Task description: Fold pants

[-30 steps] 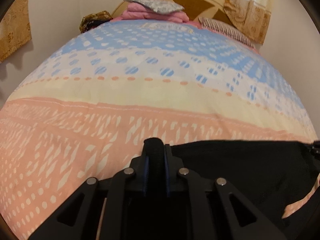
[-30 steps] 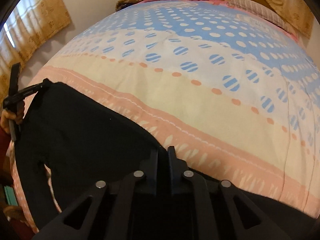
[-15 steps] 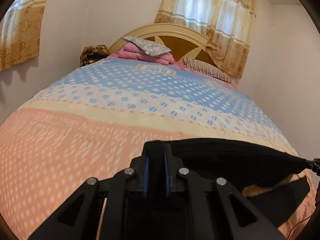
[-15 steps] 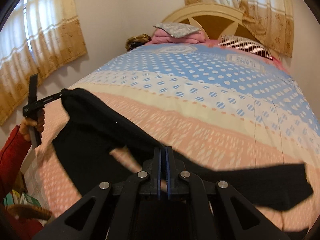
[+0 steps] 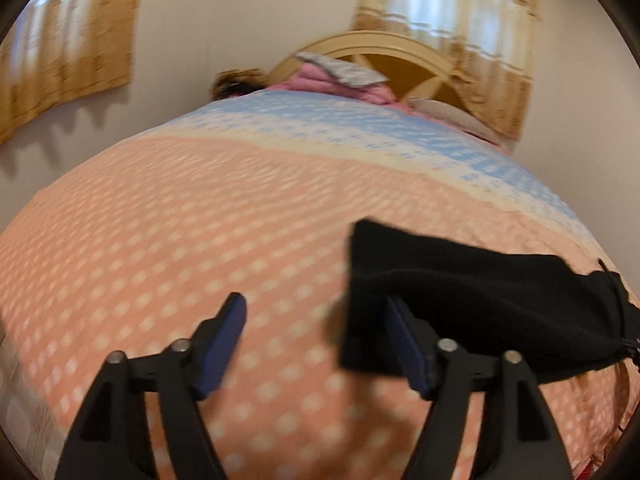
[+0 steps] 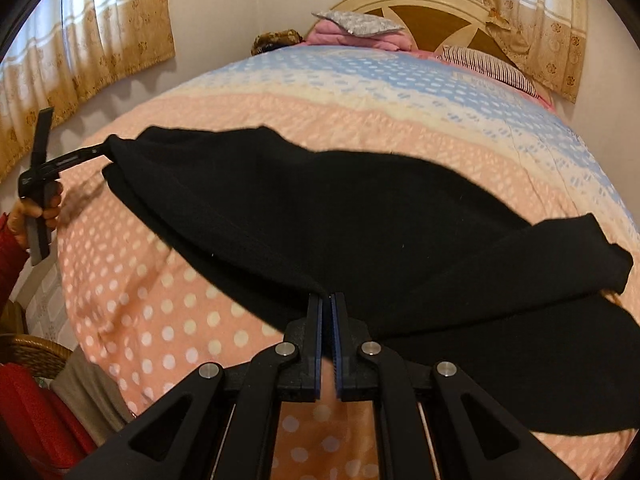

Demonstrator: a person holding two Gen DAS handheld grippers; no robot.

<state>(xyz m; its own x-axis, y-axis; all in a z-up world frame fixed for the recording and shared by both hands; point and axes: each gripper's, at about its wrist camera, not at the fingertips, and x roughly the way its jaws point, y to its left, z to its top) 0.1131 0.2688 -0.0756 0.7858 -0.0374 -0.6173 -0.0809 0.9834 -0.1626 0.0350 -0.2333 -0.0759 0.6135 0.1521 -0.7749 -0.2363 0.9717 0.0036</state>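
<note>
The black pants hang stretched over the pink dotted bed cover. My right gripper is shut on their near edge, cloth pinched at the fingertips. In the left wrist view my left gripper has its jaws opening wide. One end of the pants drapes against the right finger and no pad presses on it. Seen from the right wrist, the left gripper sits at the far left end of the pants, held by a hand in a red sleeve.
The bed runs back to a cream headboard, with pink folded bedding and a striped pillow. Curtains hang on the left wall. A wicker seat with something red stands by the bed's near left corner.
The left jaws went from shut on the pants to wide apart. Both grippers drew back toward the pink foot of the bed, dragging the pants along; the cloth now hangs lifted.
</note>
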